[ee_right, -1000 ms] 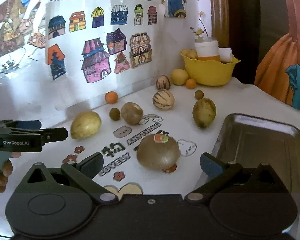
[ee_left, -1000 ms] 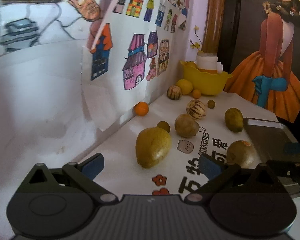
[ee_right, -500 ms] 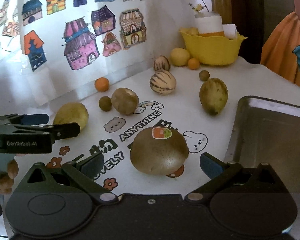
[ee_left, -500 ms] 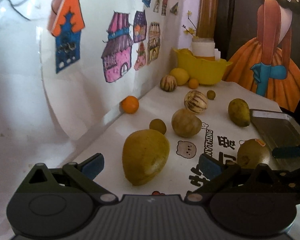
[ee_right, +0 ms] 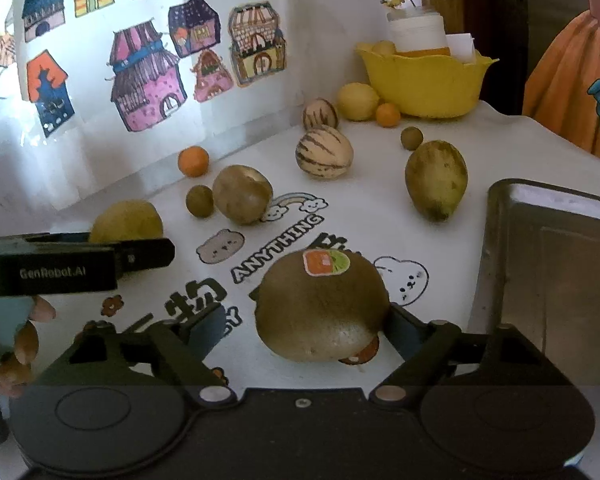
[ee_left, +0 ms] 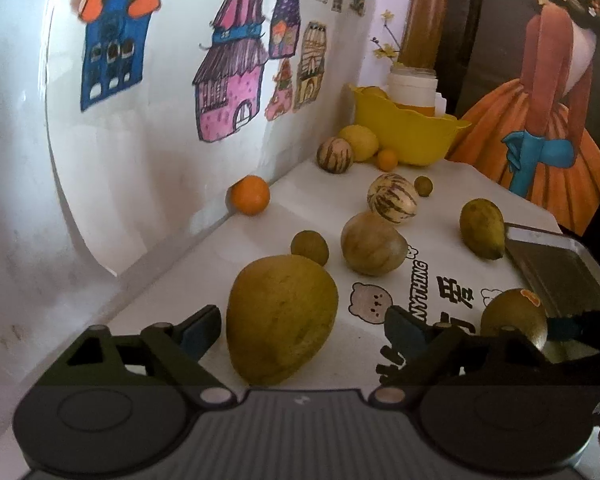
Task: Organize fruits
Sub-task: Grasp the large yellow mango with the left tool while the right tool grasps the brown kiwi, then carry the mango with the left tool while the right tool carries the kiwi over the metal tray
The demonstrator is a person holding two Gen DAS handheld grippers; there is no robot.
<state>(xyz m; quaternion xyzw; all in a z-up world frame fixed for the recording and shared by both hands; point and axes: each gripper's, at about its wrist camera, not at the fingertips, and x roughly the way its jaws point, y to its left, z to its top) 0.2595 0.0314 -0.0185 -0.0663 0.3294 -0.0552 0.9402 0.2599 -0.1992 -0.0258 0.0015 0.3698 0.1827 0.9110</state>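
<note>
The left gripper (ee_left: 300, 330) has its fingers apart and just closing around the yellow-green mango (ee_left: 281, 318). The right gripper (ee_right: 304, 330) likewise narrows on the kiwi (ee_right: 322, 306), both fruits resting on the worktop (ee_right: 380, 208).

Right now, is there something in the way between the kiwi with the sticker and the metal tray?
Nothing visible blocks it. The kiwi sits between the right claw's fingers, which have just been closing, and only bare printed tablecloth lies between it and the tray.

A home: children's house drawings (ee_right: 144, 80) taped on the wall behind a cartoon-printed tablecloth (ee_right: 260, 240).
</note>
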